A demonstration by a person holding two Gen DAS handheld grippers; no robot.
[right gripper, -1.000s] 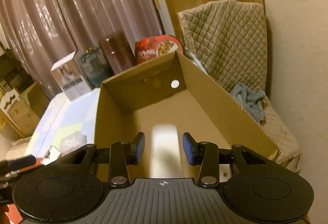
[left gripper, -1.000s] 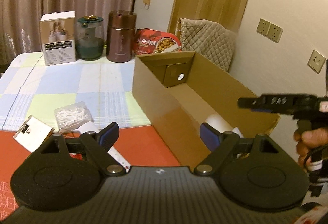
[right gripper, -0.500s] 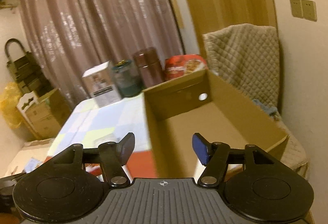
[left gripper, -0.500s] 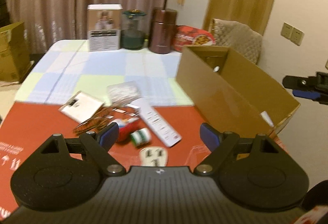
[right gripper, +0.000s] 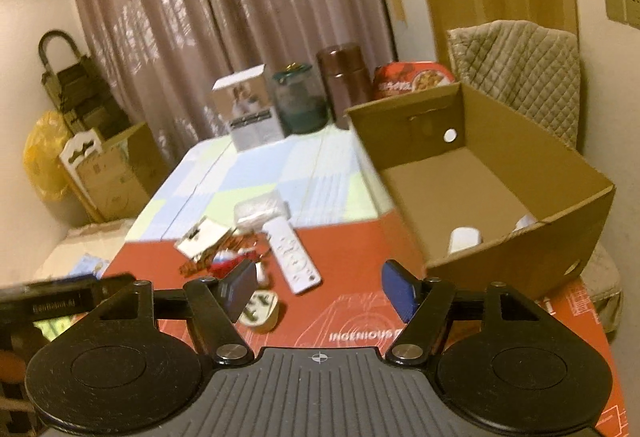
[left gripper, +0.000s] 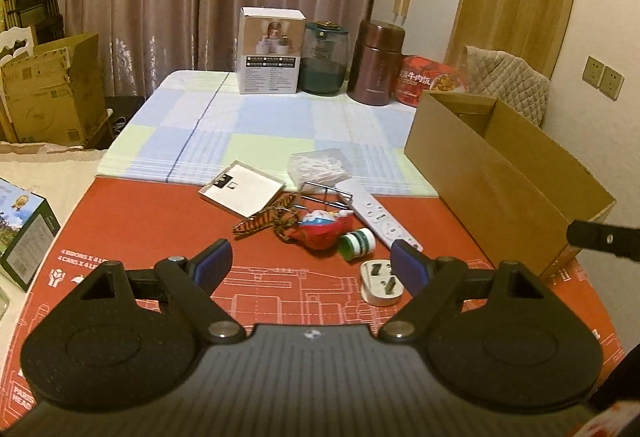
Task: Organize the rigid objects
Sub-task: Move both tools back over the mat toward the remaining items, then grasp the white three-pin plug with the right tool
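An open cardboard box stands at the table's right, with a white object lying inside. Small items lie in a heap on the red mat: a white remote, a white plug adapter, a green-capped bottle, a red toy, a white card box and a bag of cotton swabs. My left gripper is open and empty, above the mat near the heap. My right gripper is open and empty, between heap and box.
At the table's far end stand a white product box, a green jar, a brown canister and a red food pack. A quilted chair is behind the box. Cardboard boxes sit left of the table.
Both grippers have pulled back from the cardboard box and turned left toward the heap. The right gripper's jaws have opened wider, leaving the white object in the box.
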